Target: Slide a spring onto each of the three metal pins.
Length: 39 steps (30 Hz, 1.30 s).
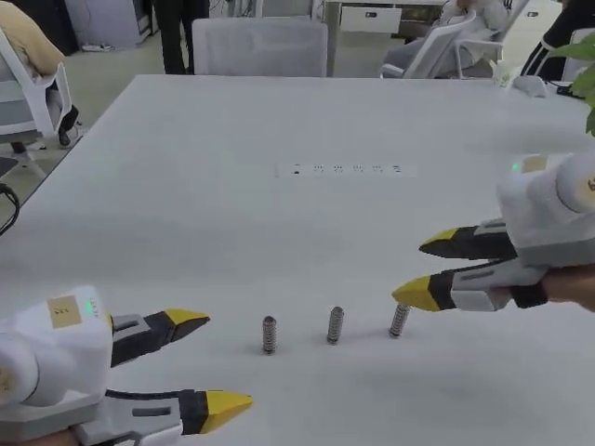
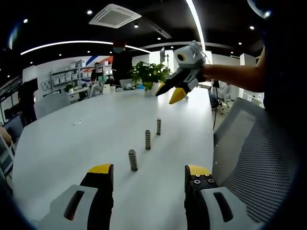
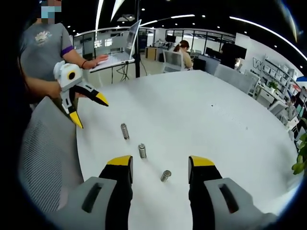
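Head view: your left gripper (image 1: 212, 362) sits low at the bottom left over the white table (image 1: 279, 232), jaws spread wide with nothing between them. Your right gripper (image 1: 416, 269) comes in from the right edge, jaws also wide apart and carrying nothing, its lower yellow tip just beside the right spring (image 1: 400, 321) but whether it touches, you cannot tell. Three coils stand in a row on the table near you: left spring (image 1: 270, 334), middle spring (image 1: 336, 325) and the right spring, which leans a little while the other two stand upright. Each looks like it sits over something upright, but the pins themselves are too small to make out. A socket strip (image 1: 339, 169) lies flush in the table farther off. Left gripper view: your own jaws rise from the bottom, parted wide and bare, with the left spring (image 2: 132, 160) nearest, just ahead of the gap and toward the left jaw. The middle spring (image 2: 147, 139) and right spring (image 2: 159, 126) run away in a line. The right gripper (image 2: 169, 93) hangs above and beyond the far end of the row, yellow tips apart. There is a mesh chair (image 2: 249, 143) at the right and a plant (image 2: 148, 74) at the table's far end. Right gripper view: your own jaws are spread wide and hold nothing, and the right spring (image 3: 166, 176) stands between the two tips, touching neither. The middle spring (image 3: 142, 150) and left spring (image 3: 124, 131) line up beyond it toward the left gripper (image 3: 91, 112), which is held off the table edge with jaws splayed.
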Each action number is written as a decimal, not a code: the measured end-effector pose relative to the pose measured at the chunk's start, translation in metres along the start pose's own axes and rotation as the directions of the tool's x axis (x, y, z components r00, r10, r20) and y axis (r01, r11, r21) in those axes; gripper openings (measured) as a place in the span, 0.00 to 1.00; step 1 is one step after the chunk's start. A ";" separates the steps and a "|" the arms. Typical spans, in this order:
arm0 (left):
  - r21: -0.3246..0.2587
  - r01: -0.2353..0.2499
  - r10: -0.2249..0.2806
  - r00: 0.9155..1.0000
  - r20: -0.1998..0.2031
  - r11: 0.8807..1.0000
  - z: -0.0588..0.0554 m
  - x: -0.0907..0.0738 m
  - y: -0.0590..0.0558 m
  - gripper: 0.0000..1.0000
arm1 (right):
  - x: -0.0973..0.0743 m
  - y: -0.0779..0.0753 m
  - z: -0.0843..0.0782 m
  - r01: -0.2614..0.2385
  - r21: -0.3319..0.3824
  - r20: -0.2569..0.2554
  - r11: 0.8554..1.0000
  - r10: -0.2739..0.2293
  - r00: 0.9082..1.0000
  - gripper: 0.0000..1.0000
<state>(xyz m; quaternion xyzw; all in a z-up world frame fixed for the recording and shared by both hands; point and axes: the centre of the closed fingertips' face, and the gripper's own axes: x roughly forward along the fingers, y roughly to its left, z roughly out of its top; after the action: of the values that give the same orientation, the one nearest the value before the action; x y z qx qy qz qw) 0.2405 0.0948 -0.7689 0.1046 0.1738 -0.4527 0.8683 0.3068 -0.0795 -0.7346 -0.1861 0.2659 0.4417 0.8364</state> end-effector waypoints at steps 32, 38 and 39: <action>-0.048 -0.026 0.027 0.999 0.019 0.999 -0.008 -0.011 -0.011 0.57 | -0.016 0.027 -0.071 0.039 0.125 0.165 0.991 -0.059 0.985 0.64; -0.063 -0.025 0.026 0.999 0.018 0.998 -0.013 -0.012 -0.014 0.59 | -0.016 0.030 -0.071 0.052 0.123 0.175 0.991 -0.073 0.982 0.68; -0.068 -0.026 0.027 1.000 0.013 0.997 -0.016 -0.012 -0.014 0.60 | -0.015 0.030 -0.071 0.055 0.123 0.173 0.991 -0.076 0.982 0.68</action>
<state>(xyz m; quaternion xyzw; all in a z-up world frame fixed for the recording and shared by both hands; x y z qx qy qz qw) 0.2192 0.1008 -0.7790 0.0742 0.1814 -0.4356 0.8785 0.2549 -0.1122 -0.7840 -0.1050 0.2096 0.4122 0.8804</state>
